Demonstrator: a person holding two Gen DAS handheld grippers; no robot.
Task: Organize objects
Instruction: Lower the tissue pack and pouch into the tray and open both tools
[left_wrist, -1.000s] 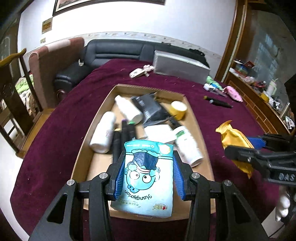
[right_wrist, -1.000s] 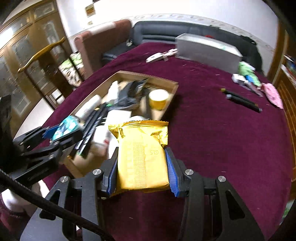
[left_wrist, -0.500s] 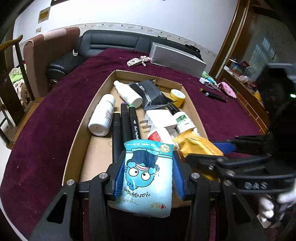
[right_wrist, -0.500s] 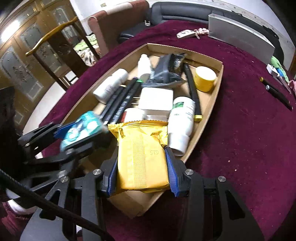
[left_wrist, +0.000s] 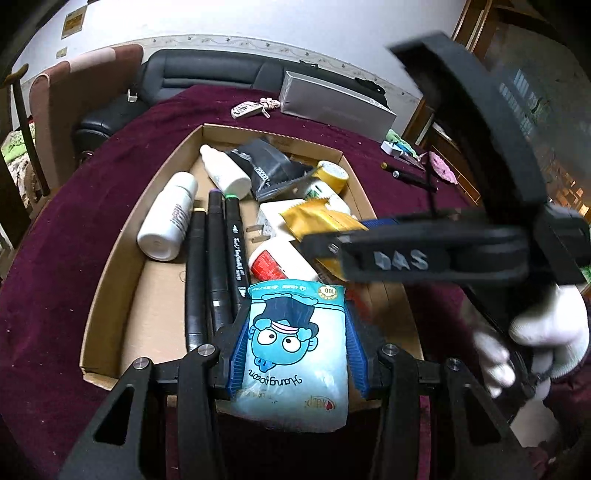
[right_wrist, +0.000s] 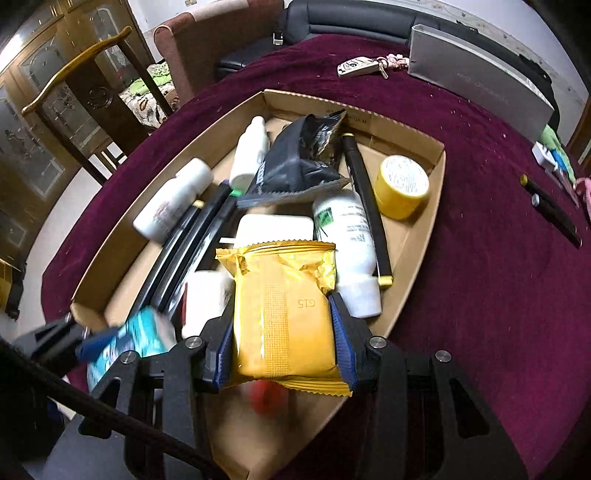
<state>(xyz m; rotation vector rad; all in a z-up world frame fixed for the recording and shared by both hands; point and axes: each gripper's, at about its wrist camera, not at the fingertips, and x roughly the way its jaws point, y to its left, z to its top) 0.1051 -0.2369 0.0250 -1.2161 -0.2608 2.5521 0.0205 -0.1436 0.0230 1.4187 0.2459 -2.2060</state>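
1. The bench (right_wrist: 480, 258) is round and draped in a deep maroon velvety cloth flecked with lint. Its soft nap gives the cardboard tray (right_wrist: 417, 236) a slightly yielding seat, so a shove on the tray's wall could slide or tip it.
2. The tray is thin brown corrugated card with low walls, and it is already crowded. White plastic bottles, black marker pens (left_wrist: 218, 254), a crinkled black foil pouch (right_wrist: 295, 162) and a yellow tape roll (right_wrist: 402, 184) fill most of the floor. Anything dropped on the round bottles may roll off or spill over the wall.
3. The right gripper (right_wrist: 282, 332) hangs over the near end of the tray, its blue ribbed fingers (right_wrist: 341, 339) pinching a yellow foil snack packet (right_wrist: 284, 306). The packet is puffy, slick and crimped at its ends, and too firm a squeeze could burst it or let it squirt free.
4. The left gripper (left_wrist: 293, 350) hangs over the tray's near wall, just beside the right one. Its fingers (left_wrist: 238, 350) pinch a pale blue tissue pack (left_wrist: 295, 350), soft film printed with a cartoon face.
5. The two grippers are crowded together over one corner. In my judgement a clash is the main risk, since it could knock either packet loose.
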